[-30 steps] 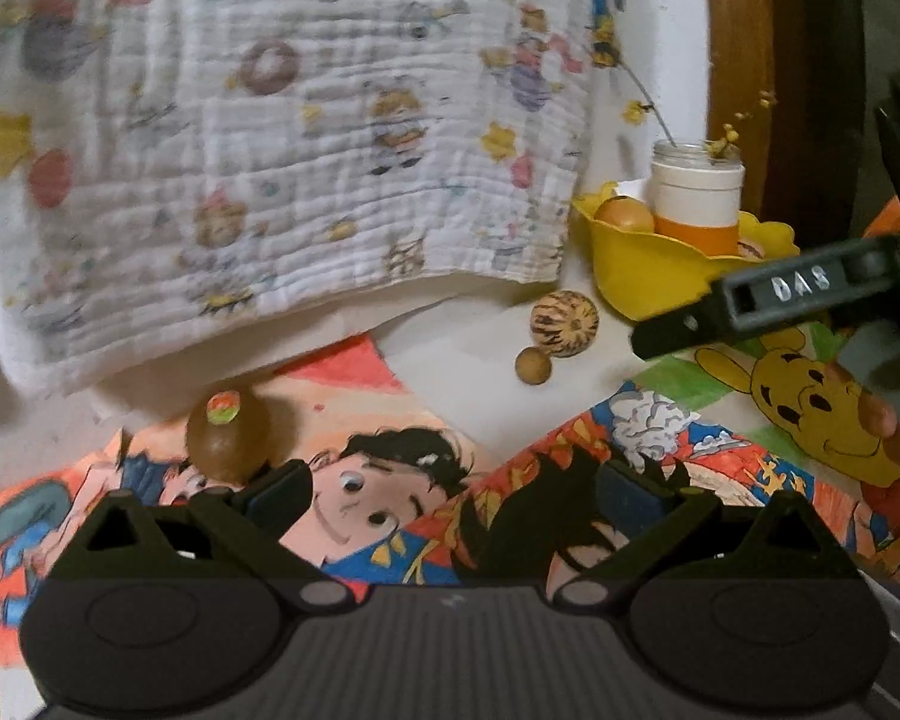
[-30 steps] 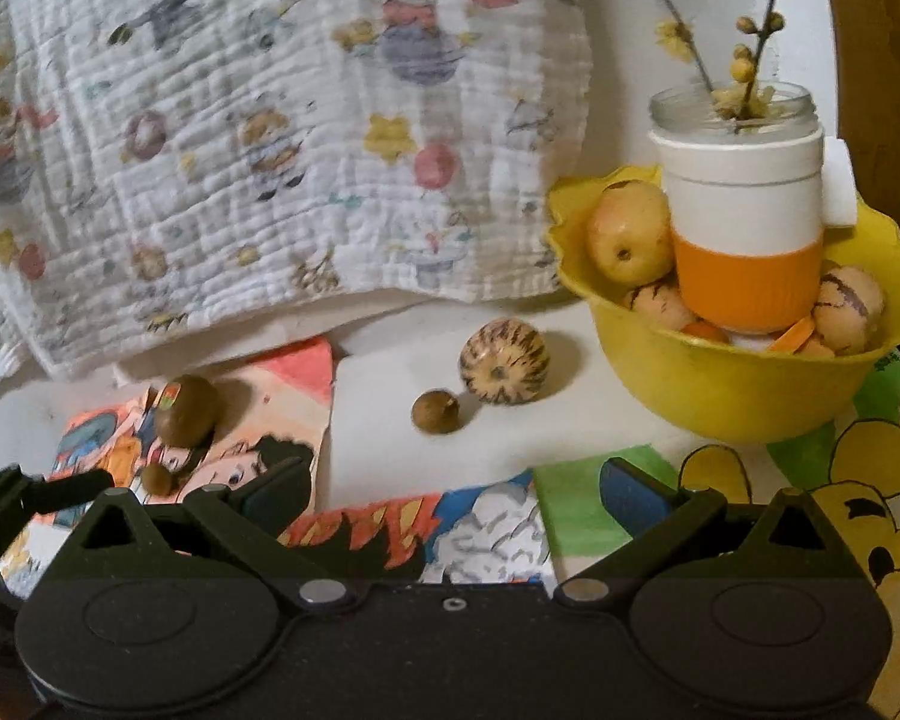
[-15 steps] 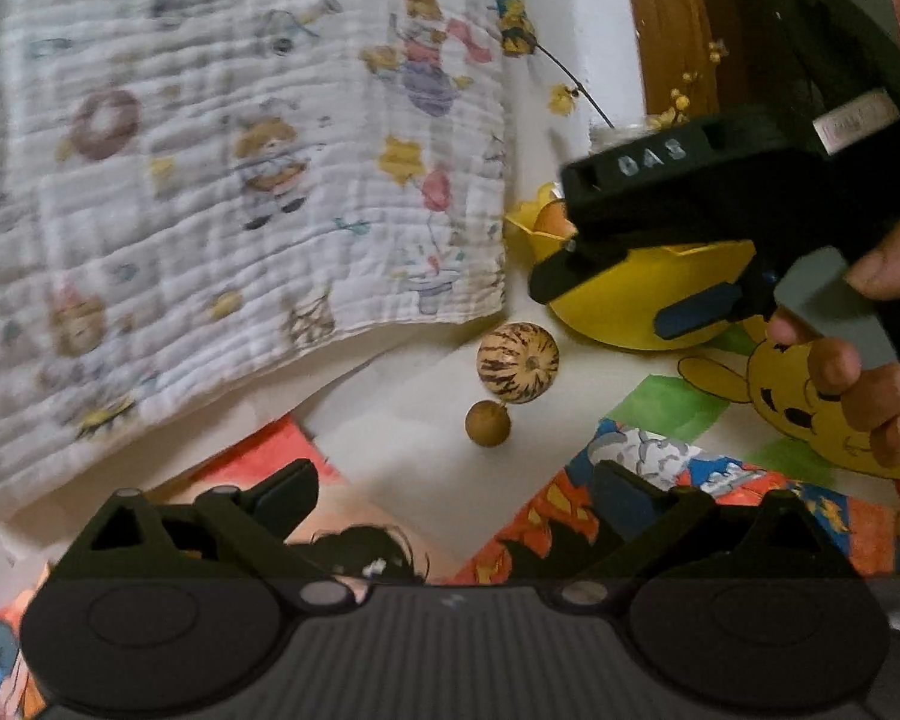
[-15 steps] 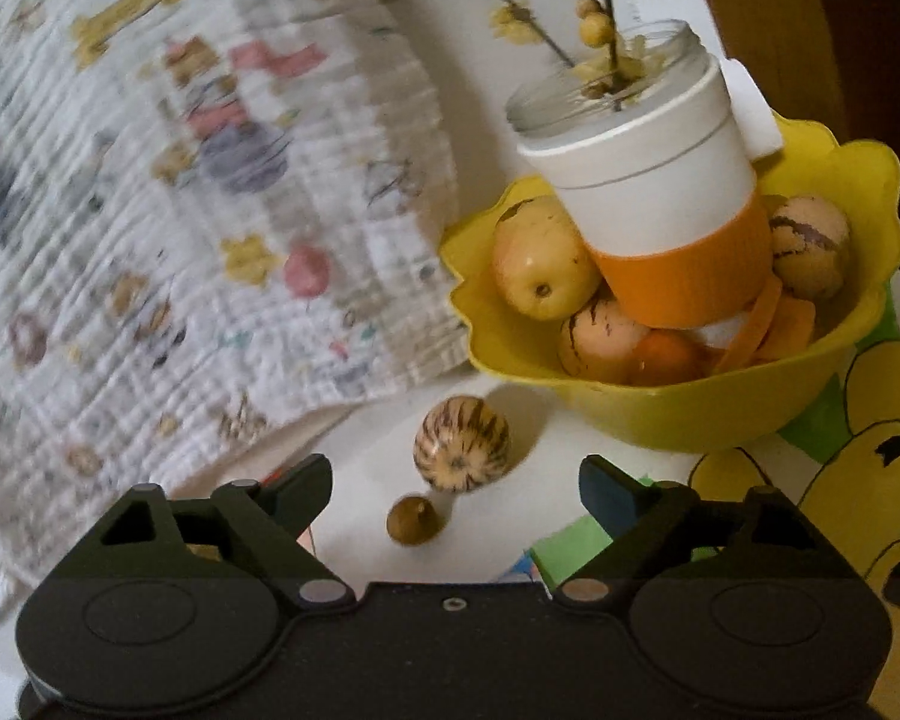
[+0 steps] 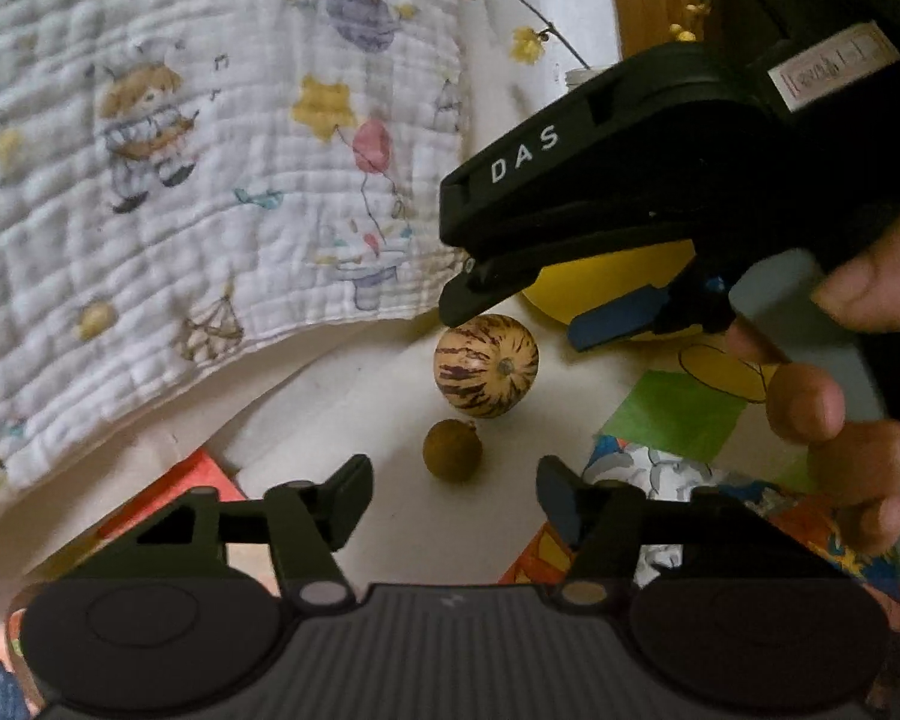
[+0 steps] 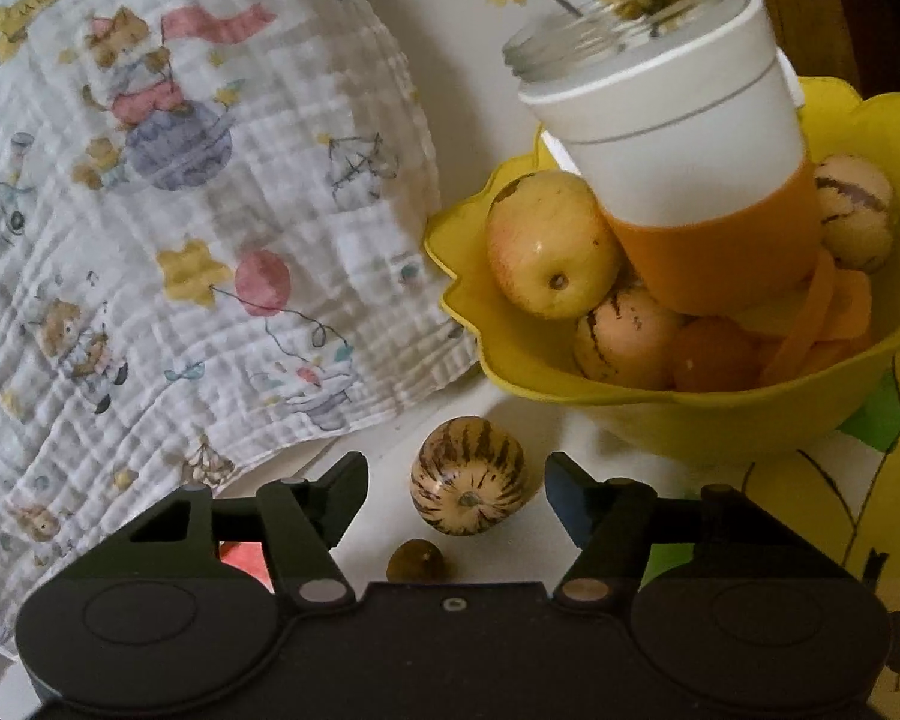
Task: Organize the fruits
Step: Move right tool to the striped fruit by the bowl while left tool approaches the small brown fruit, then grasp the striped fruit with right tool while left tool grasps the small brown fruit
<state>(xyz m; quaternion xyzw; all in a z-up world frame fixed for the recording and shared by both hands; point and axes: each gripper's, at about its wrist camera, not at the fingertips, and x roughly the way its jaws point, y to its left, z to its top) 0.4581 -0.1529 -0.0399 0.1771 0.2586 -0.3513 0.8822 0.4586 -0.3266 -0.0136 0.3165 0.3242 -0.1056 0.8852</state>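
Both grippers' jaws have just been closing, nearer the striped fruit (image 6: 468, 501).

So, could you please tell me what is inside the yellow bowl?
The yellow bowl holds a white-and-orange cup, a yellow apple, two striped fruits and orange pieces. The cup hides whatever lies beneath and behind it.

left gripper (image 5: 453, 495) jaws narrowed, nearing small brown fruit (image 5: 452, 450); right gripper (image 6: 455, 501) jaws narrowed around striped fruit (image 6: 468, 492)

Striped melon (image 6: 467, 476) and small brown fruit (image 6: 417, 561) lie beside fruit-filled yellow bowl (image 6: 720, 414).
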